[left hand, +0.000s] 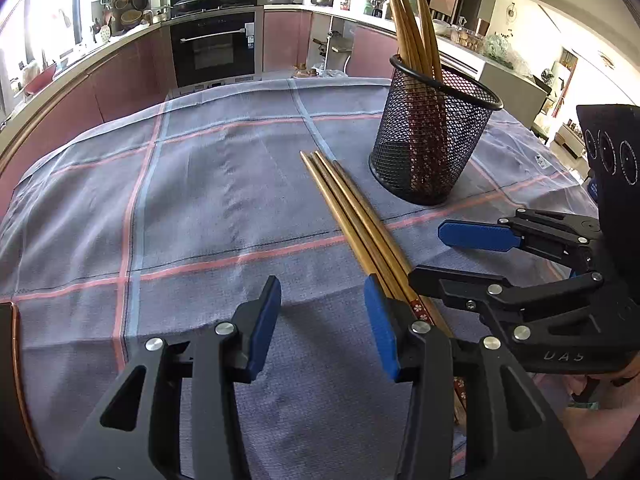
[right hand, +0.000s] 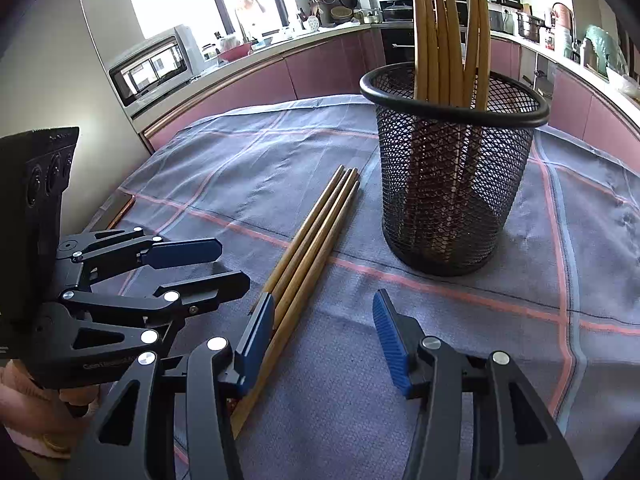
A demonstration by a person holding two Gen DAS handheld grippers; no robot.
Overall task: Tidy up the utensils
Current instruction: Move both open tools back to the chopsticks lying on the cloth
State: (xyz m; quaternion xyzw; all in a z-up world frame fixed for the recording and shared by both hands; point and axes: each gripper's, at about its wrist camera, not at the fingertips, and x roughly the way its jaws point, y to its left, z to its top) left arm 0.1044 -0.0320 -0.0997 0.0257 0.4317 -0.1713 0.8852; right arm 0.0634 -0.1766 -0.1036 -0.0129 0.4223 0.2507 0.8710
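Both the left hand-held gripper (left hand: 322, 326) and right hand-held gripper (right hand: 324, 338) stand open and empty, flanking the 4 loose golden-brown wooden chopsticks (left hand: 352, 224) (touching inner pads); closing could scatter them toward the black mesh holder (left hand: 432, 136).

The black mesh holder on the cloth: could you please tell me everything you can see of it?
The black mesh holder is a round cup of what looks like wire mesh with a smooth, solid rim. It stands upright on the grey plaid cloth. Several wooden chopsticks stand in it, tapered ends up and fanned out, their patterned lower ends visible through the mesh. More chopsticks lie on the cloth beside it, not touching. No tool touches it.
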